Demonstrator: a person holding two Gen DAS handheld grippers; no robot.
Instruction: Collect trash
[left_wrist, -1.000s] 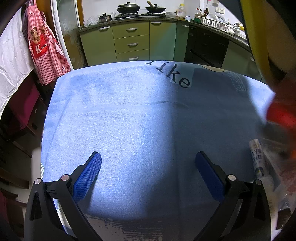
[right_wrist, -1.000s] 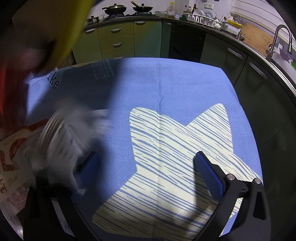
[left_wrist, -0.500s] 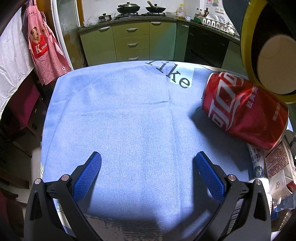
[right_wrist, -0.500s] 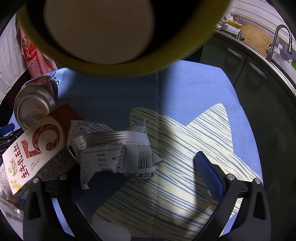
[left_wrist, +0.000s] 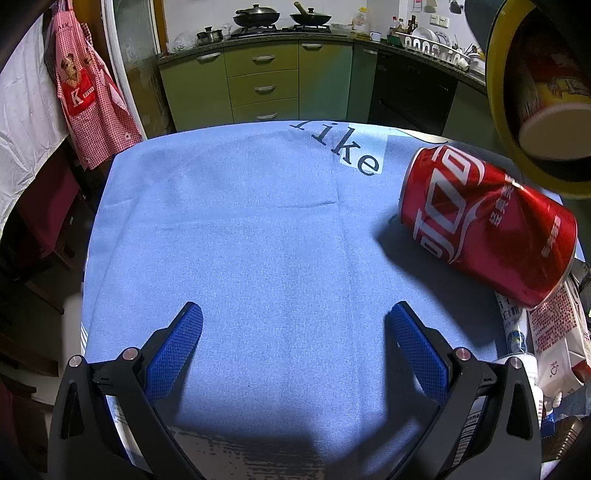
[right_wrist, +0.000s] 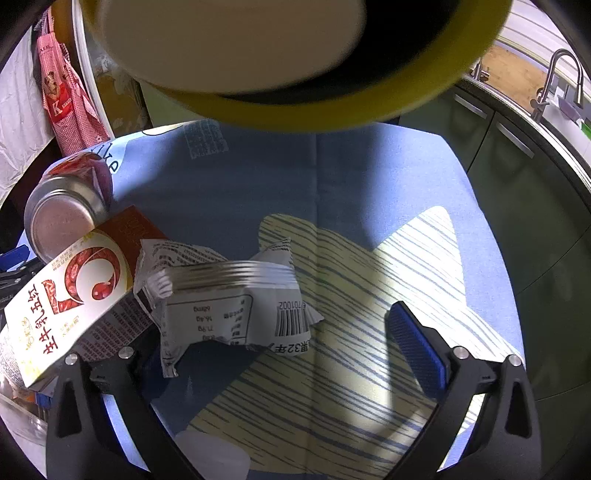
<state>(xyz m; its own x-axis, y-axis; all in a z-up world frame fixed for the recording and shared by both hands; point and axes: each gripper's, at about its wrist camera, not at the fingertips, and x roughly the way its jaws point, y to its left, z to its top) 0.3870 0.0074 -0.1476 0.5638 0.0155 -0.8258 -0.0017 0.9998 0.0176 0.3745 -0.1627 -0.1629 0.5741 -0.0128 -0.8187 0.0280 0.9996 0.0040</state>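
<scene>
A dented red soda can (left_wrist: 484, 225) lies on its side on the blue tablecloth (left_wrist: 240, 221), right of my left gripper (left_wrist: 294, 314), which is open and holds nothing. Beside the can lies a red and white milk carton (left_wrist: 557, 332). From the right wrist, the can (right_wrist: 62, 218), the carton (right_wrist: 74, 291) and a crumpled white wrapper (right_wrist: 229, 306) lie in a heap at the left. My right gripper (right_wrist: 295, 314) is open; the wrapper covers its left finger. A tipped yellow-rimmed bin (right_wrist: 332, 99) hangs above the table.
A paper cup (left_wrist: 550, 136) shows inside the bin's mouth (left_wrist: 498, 103). A cream striped patch (right_wrist: 369, 332) marks the cloth under the right gripper. Green kitchen cabinets (left_wrist: 262, 81) stand beyond the table, a red checked apron (left_wrist: 88, 110) hangs at the left, a sink tap (right_wrist: 557, 81) at the right.
A second ago the trash was a blur falling from the bin. The can, carton and wrapper have since landed and lie still. The bin has lifted slightly. Both grippers stayed put.
</scene>
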